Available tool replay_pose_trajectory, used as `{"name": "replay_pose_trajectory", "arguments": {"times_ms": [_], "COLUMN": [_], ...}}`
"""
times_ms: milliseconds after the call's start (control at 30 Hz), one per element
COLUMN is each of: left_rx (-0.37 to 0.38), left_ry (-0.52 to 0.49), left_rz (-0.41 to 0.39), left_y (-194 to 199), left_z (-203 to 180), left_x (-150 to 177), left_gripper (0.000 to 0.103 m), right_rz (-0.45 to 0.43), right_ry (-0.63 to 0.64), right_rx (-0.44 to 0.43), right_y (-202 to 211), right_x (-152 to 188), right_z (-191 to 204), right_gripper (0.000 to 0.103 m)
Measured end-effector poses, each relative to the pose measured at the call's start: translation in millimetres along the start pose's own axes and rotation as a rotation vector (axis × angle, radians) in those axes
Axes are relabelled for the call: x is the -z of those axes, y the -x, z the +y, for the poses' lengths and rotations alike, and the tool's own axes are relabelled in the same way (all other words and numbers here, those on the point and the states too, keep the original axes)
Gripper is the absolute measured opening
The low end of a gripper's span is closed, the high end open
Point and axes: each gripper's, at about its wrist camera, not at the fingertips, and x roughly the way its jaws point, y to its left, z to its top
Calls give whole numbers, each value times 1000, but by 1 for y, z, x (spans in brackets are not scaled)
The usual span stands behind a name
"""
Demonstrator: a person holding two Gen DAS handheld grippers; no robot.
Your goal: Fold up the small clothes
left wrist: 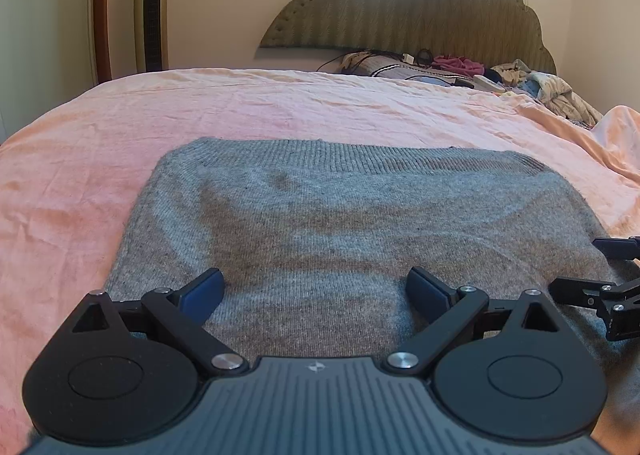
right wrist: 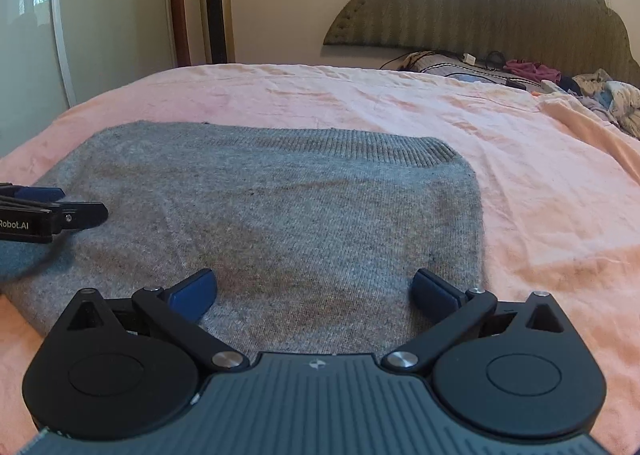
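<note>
A grey knit sweater [left wrist: 340, 223] lies flat on the pink bedsheet [left wrist: 280, 107], its ribbed hem at the far edge. In the right wrist view the same sweater [right wrist: 300, 215] fills the middle of the bed. My left gripper [left wrist: 316, 291] hovers low over the sweater's near part, open wide, with nothing between its blue pads. My right gripper [right wrist: 314, 291] stands open over the sweater's near right part, also holding nothing. Each gripper shows at the edge of the other's view: the right one [left wrist: 600, 295] and the left one [right wrist: 52, 211].
A padded headboard [left wrist: 420, 11] stands at the far end, with a pillow, cables and crumpled clothes [left wrist: 460, 69] below it. A tall tower fan [left wrist: 151, 3] stands by the wall at the left. Pink sheet [right wrist: 540, 183] spreads to the right of the sweater.
</note>
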Motion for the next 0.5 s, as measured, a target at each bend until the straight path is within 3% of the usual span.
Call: {"name": "replay_pose_trajectory", "arguments": {"times_ms": [400, 500], "left_rx": [-33, -86], "left_ry": [5, 73], "left_rz": [13, 3], "left_y": [8, 31], "left_z": [0, 6], "left_x": [1, 1], "left_gripper": [101, 101], "right_rz": [-2, -6], "right_ry": [-9, -81], "right_rx": [0, -5], "right_y": [1, 20], "right_x": [0, -2], "right_z": [0, -4], "right_gripper": [103, 103]}}
